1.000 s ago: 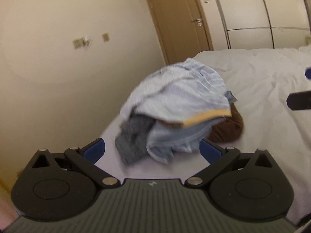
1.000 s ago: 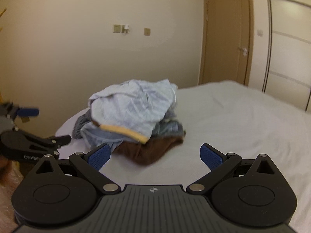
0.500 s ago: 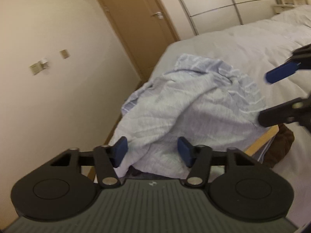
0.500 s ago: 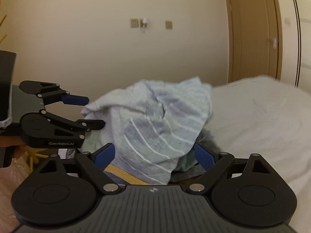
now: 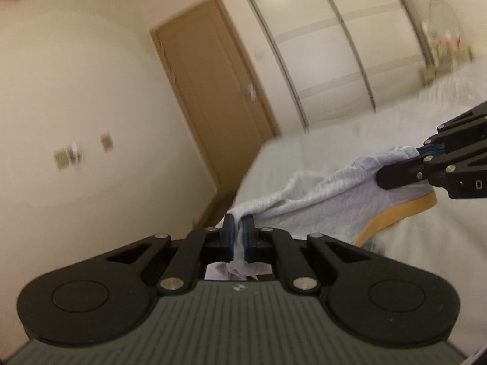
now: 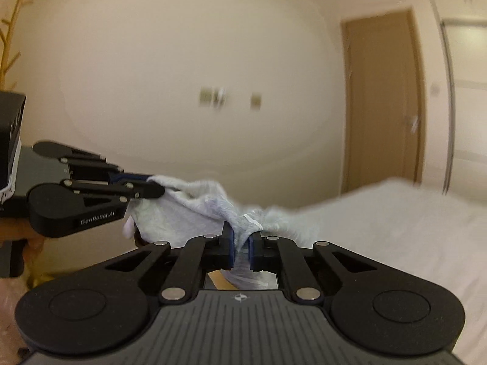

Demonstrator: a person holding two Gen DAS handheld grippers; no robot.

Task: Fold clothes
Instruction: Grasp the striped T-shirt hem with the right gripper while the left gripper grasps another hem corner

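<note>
**Both grippers pinching the pale garment above the bed**

Left gripper point(image 5: 239, 233) is clamping, fingers nearly together, on an edge of the light blue striped garment point(image 5: 319, 206). Right gripper point(image 6: 240, 245) is pinching another bunch of it the same way (narrow gap, cloth filling it). The garment is stretching between them over the white bed point(image 6: 395, 228), its tan hem point(image 5: 395, 213) hanging toward the right gripper. Wooden door point(image 6: 380, 100) is showing behind, blurred.

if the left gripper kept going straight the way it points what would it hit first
The left gripper is shut on the pale shirt, so cloth already fills its jaws. Beyond that fold, its line seems to run past the bed corner toward the door. Depth is unclear in the blur.
</note>
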